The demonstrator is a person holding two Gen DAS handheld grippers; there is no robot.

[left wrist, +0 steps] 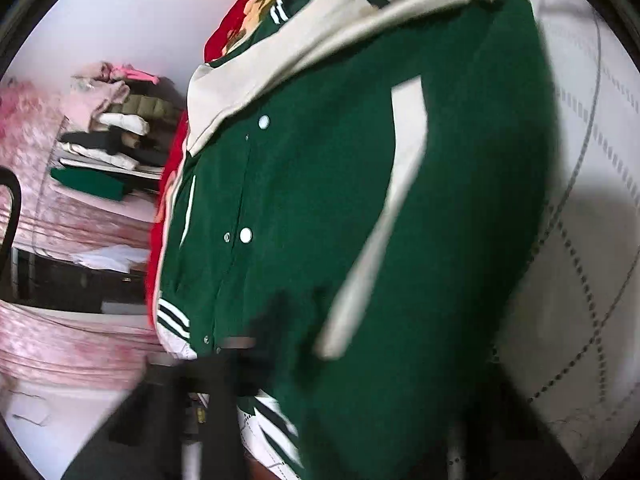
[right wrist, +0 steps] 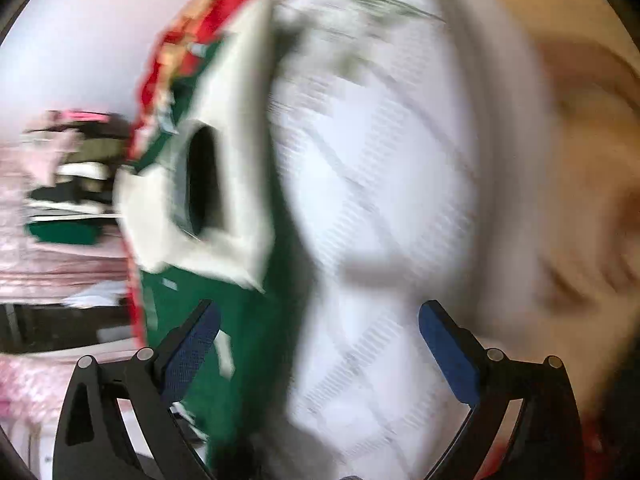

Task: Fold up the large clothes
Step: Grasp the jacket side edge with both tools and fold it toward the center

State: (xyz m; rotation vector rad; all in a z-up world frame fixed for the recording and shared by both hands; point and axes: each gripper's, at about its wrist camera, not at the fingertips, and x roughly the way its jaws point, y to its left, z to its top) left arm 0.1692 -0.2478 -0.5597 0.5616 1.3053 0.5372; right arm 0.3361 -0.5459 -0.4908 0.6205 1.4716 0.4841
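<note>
The green varsity jacket (left wrist: 400, 220) lies spread on a white quilted bed cover (left wrist: 592, 208), its long axis running from the striped hem at 6 o'clock in the left wrist view up to the cream hood (left wrist: 320, 40) at 12 o'clock. The left gripper (left wrist: 224, 364) sits at the hem, around 7 o'clock; it is blurred, but its fingers read as closed, seemingly pinching the striped waistband (left wrist: 172, 316), though the contact itself is too smeared to confirm.

In the right wrist view the right gripper (right wrist: 320, 344) has its blue-padded fingers (right wrist: 192, 344) spread wide with nothing clamped. The jacket's green edge passes between them, lying toward 10 o'clock from the fingertips, a cream cuff opening (right wrist: 200, 184) further up. The right hand looks nearer that sleeve, so the fold likely turns on it closing there.

No containers show; a stack of folded clothes (left wrist: 112, 136) rests on a shelf at 9 o'clock.
</note>
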